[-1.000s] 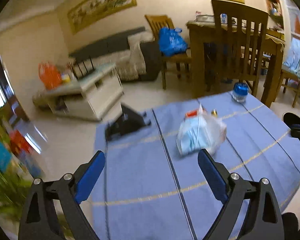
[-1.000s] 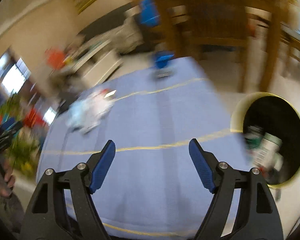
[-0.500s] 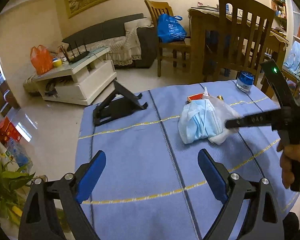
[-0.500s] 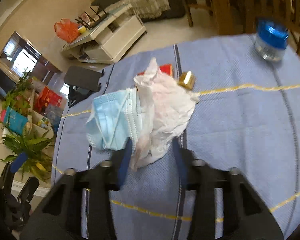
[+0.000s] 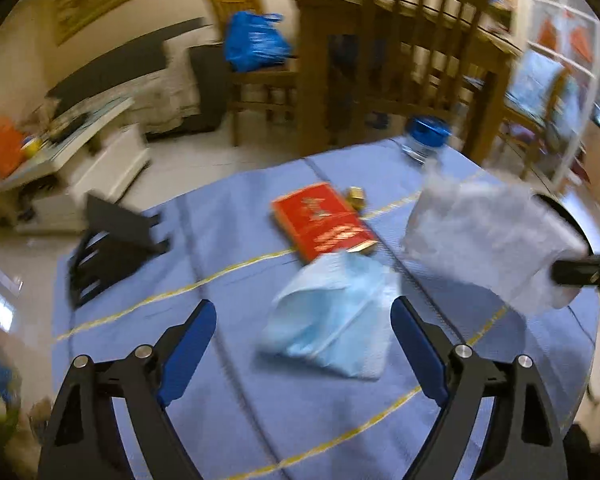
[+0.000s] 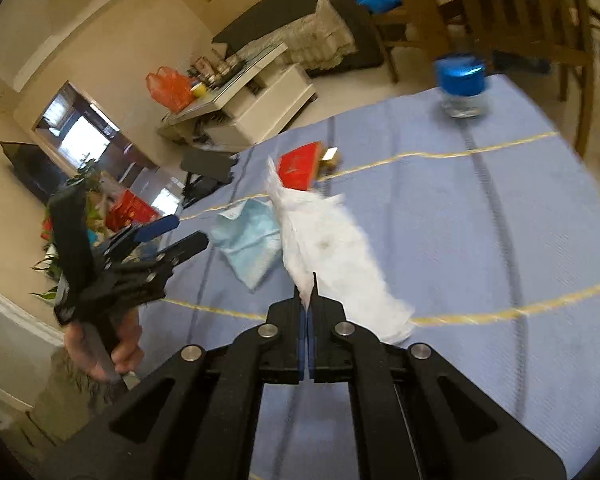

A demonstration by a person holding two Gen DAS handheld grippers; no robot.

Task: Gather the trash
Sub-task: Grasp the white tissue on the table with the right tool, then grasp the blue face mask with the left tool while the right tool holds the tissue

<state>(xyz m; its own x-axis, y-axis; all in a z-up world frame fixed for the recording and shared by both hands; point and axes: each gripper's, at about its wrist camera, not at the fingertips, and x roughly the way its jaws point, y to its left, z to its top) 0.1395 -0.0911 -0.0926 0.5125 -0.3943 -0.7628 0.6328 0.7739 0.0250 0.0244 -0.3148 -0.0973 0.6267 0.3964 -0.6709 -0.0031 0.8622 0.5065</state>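
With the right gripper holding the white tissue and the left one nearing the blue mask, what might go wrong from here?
1. The right gripper pinches only a corner of the white tissue, so it may slip or tear.
2. The left gripper, jaws narrowing slightly, nears the blue face mask, which overlaps the red packet; closing carelessly might nudge both.

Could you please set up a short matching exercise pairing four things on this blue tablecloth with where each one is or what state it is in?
Things:
1. white tissue
2. blue face mask
3. red packet
4. blue-lidded jar

States:
A. upright near the far table edge
B. lying flat beside a small gold object
C. pinched in the shut right gripper
D. lying between the open left gripper fingers

Pairs: 1-C, 2-D, 3-B, 4-A
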